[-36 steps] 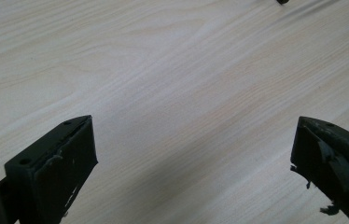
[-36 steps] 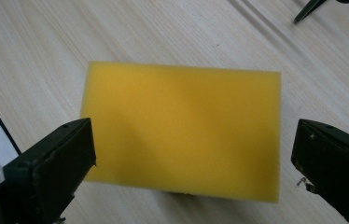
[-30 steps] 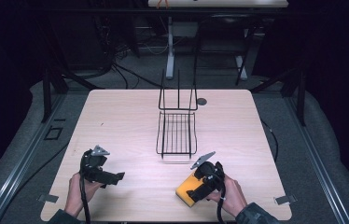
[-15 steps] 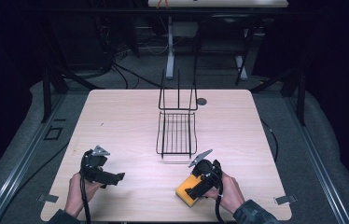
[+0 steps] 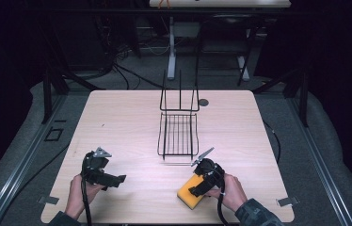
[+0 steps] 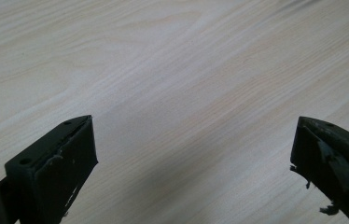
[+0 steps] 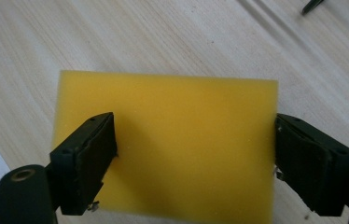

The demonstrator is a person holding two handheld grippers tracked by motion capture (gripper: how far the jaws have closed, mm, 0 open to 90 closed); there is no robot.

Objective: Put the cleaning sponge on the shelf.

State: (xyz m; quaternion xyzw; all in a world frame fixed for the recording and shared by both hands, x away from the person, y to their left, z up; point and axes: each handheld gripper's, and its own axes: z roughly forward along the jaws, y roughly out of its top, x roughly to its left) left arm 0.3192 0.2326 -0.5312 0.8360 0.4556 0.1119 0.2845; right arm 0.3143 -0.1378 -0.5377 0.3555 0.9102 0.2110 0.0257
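Observation:
A yellow sponge [image 5: 188,197] lies flat on the wooden table near its front right. My right gripper [image 5: 196,190] hangs just over it, pointing down. In the right gripper view the sponge [image 7: 186,135] lies between and beneath the jaws. The left fingertip [image 7: 88,158] overlaps the sponge's top and the right fingertip [image 7: 308,163] stands at its edge. The jaws have just been closing, and the sponge shows no squeeze. My left gripper [image 5: 114,179] sits at the front left, open over bare wood [image 6: 186,93], with nothing between its jaws.
A black wire rack [image 5: 178,134] stands at the table's middle, its upright back toward the far side. A small dark round disc [image 5: 204,102] lies beside it at the far edge. The table [image 5: 117,122] has dark floor all round.
The right gripper has shifted very slightly over the sponge. The left hand and gripper have kept still.

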